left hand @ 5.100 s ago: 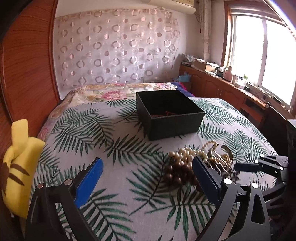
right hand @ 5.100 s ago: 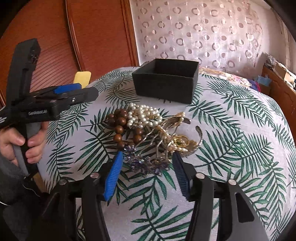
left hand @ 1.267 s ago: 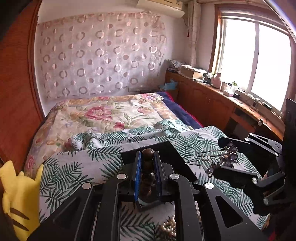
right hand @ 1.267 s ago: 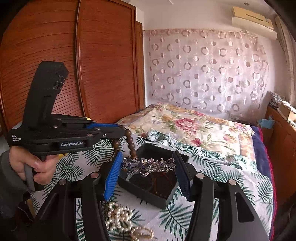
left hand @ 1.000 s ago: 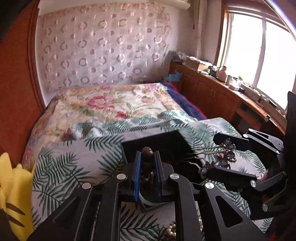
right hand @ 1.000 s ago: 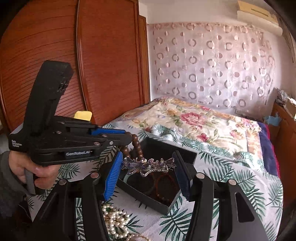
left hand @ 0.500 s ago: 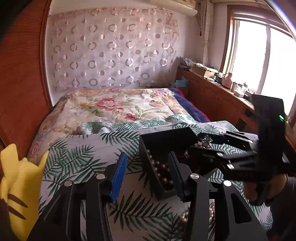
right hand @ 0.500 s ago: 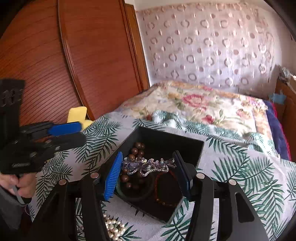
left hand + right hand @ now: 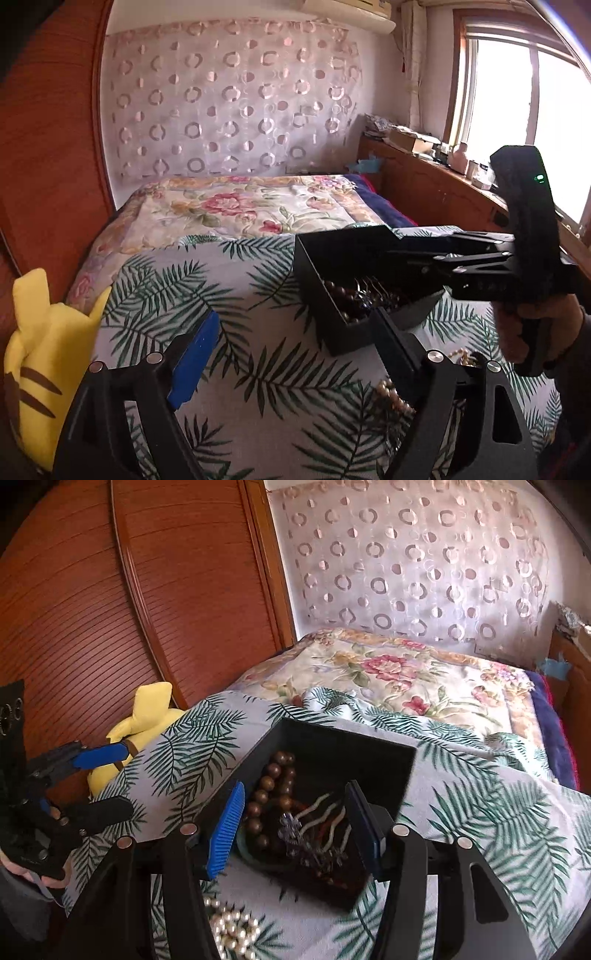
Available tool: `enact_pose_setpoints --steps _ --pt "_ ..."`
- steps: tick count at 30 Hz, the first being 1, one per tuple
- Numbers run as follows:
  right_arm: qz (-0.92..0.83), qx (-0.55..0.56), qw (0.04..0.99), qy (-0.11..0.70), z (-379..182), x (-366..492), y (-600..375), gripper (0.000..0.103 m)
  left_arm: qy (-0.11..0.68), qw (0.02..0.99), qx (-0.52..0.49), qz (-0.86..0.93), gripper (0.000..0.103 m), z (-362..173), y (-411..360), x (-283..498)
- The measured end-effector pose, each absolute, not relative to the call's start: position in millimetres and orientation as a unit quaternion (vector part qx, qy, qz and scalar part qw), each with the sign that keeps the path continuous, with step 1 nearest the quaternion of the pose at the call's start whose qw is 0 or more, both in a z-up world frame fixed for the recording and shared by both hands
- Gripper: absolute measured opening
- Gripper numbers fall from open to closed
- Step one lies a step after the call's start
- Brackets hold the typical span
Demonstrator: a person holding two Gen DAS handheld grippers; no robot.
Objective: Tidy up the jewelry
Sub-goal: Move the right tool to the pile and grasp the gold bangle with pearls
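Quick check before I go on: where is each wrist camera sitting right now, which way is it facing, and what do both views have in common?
Left wrist: low over the palm-print bedspread, looking up the bed toward the curtain; its own left gripper open, with the right gripper reaching over the black box from the window side.
Right wrist: above the box, looking down into it; right gripper open over the wooden beads and hair comb.
Shared: box, pearls, yellow plush.

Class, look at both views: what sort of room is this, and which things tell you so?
Most likely a home bedroom: a bed with a floral quilt, a wooden slatted wardrobe door, and a yellow plush toy beside the bed.
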State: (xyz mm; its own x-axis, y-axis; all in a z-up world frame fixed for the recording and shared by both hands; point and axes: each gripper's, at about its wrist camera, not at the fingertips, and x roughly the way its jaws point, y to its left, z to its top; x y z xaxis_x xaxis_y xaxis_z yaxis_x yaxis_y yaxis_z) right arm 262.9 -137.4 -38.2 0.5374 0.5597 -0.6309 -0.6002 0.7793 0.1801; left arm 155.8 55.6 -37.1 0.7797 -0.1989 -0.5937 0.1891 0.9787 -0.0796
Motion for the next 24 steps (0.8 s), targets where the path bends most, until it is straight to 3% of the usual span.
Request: enact_pose_setpoints --steps 1,7,20,24 --pt "0.33 -0.028 0.877 0.348 -37.1 257.6 -141.0 0.059 0.315 0.943 -0.009 -0.104 0.091 -38.6 55.0 152.2" --pt "0.306 -0.039 0.885 0.348 -39.7 213.1 -168.6 0.059 0.32 0.941 -0.002 -0.107 0.095 -49.8 45.8 135.5" --pt "0.274 -0.041 0.877 0.392 -88.1 152.9 -213.5 0.059 0.34 0.931 -0.001 -0.133 0.095 -73.5 23.6 96.4" --pt "0.275 -0.053 0.874 0.396 -98.0 143.6 -205.2 0.069 0.35 0.926 -0.004 -0.144 0.095 -80.2 17.4 89.3"
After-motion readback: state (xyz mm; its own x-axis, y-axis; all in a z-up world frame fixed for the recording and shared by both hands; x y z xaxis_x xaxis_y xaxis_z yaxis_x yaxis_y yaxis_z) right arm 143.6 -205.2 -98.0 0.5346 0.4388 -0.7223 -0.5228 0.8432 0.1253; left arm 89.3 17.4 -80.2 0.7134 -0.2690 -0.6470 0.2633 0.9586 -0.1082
